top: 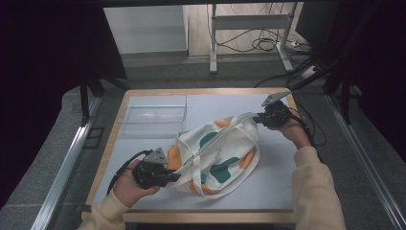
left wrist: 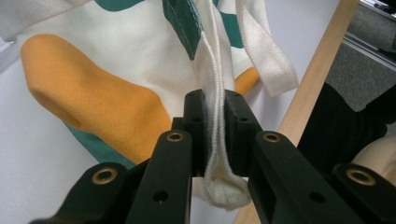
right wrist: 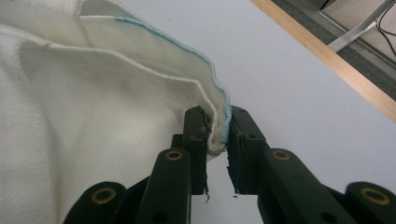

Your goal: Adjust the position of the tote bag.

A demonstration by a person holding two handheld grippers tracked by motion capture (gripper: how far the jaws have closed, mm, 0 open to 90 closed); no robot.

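A cream tote bag [top: 215, 153] with orange and teal patches lies slack on the grey mat, stretched from near left to far right. My left gripper [top: 174, 177] is at the bag's near-left corner, shut on a folded seam of the cloth [left wrist: 212, 107]. At the far-right corner, my right gripper [top: 258, 117] pinches the bag's blue-stitched rim [right wrist: 219, 123] between its tips. A white strap [left wrist: 268, 56] hangs loose beside the left gripper's jaws. The bag's body [right wrist: 70, 116] spreads to the left in the right gripper view.
A clear plastic box [top: 155, 115] stands on the far left of the mat, just behind the bag. The table's wooden edge [top: 201, 216] runs along the front. Metal rails flank the table, and cables lie on the floor beyond it.
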